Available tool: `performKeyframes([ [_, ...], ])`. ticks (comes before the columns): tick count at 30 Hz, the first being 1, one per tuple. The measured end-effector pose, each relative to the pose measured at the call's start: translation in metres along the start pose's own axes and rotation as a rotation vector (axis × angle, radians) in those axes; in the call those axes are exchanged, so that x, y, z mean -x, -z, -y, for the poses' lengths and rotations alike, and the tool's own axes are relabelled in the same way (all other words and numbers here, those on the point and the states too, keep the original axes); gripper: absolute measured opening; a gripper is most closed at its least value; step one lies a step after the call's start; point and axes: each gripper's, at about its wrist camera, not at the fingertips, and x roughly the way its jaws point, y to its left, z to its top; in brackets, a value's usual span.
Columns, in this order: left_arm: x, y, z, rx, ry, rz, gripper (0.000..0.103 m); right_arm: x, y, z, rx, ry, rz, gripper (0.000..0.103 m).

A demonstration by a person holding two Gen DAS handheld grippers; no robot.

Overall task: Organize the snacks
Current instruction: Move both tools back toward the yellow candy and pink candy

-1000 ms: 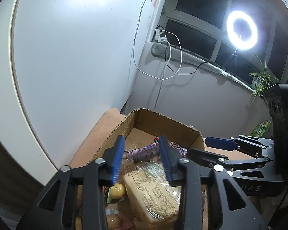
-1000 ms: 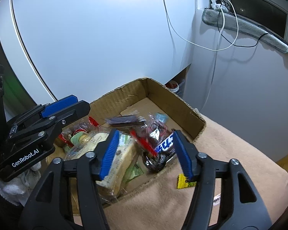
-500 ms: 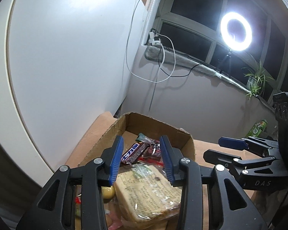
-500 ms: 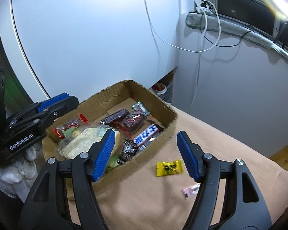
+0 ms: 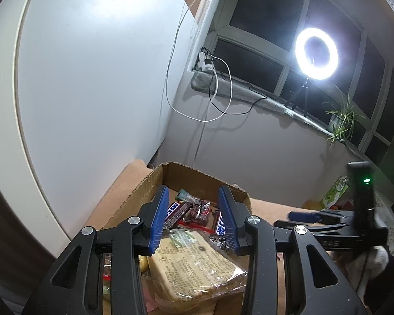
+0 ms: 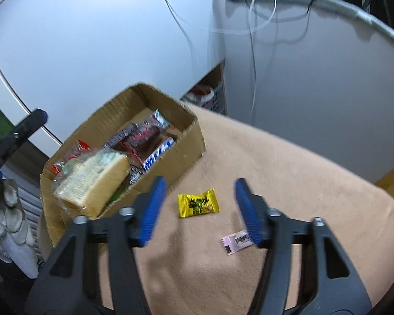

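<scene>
Pulled back from the cardboard box, the right gripper now hovers spread over a yellow candy on the tan cloth. Left gripper stays spread above the boxed snacks.

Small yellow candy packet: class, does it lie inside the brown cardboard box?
No, the small yellow candy packet lies on the tan cloth, outside the brown cardboard box.
</scene>
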Motion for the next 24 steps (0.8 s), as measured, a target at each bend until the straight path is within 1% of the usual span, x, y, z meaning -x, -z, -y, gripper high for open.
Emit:
performKeyframes([
  [3,-0.001,0.001,0.001,-0.001,0.003,-0.005,0.038,-0.015,-0.001,0.003,-0.012,-0.010,-0.040,0.046],
  [4,-0.001,0.001,0.002,-0.003,0.006,-0.006,0.038,-0.020,-0.002,0.003,-0.013,-0.011,-0.053,0.043],
  [5,-0.001,0.001,0.002,-0.004,0.009,-0.006,0.038,-0.025,-0.003,0.003,-0.011,-0.010,-0.064,0.037],
  [7,0.000,0.001,0.004,-0.008,0.014,-0.006,0.038,-0.034,-0.004,0.000,-0.005,0.001,-0.082,0.034],
  [16,-0.003,0.000,0.008,-0.016,0.028,-0.019,0.038,-0.063,-0.006,-0.002,0.013,0.037,-0.146,0.029],
  [19,-0.003,-0.001,0.009,-0.015,0.034,-0.019,0.038,-0.068,0.000,-0.009,0.050,0.034,-0.182,0.023],
  [22,-0.003,-0.001,0.012,-0.013,0.050,-0.023,0.038,-0.061,0.014,-0.020,0.129,0.034,-0.196,0.022],
  [24,-0.004,0.000,0.016,-0.020,0.058,-0.026,0.038,-0.054,0.025,-0.023,0.154,0.019,-0.205,0.022],
])
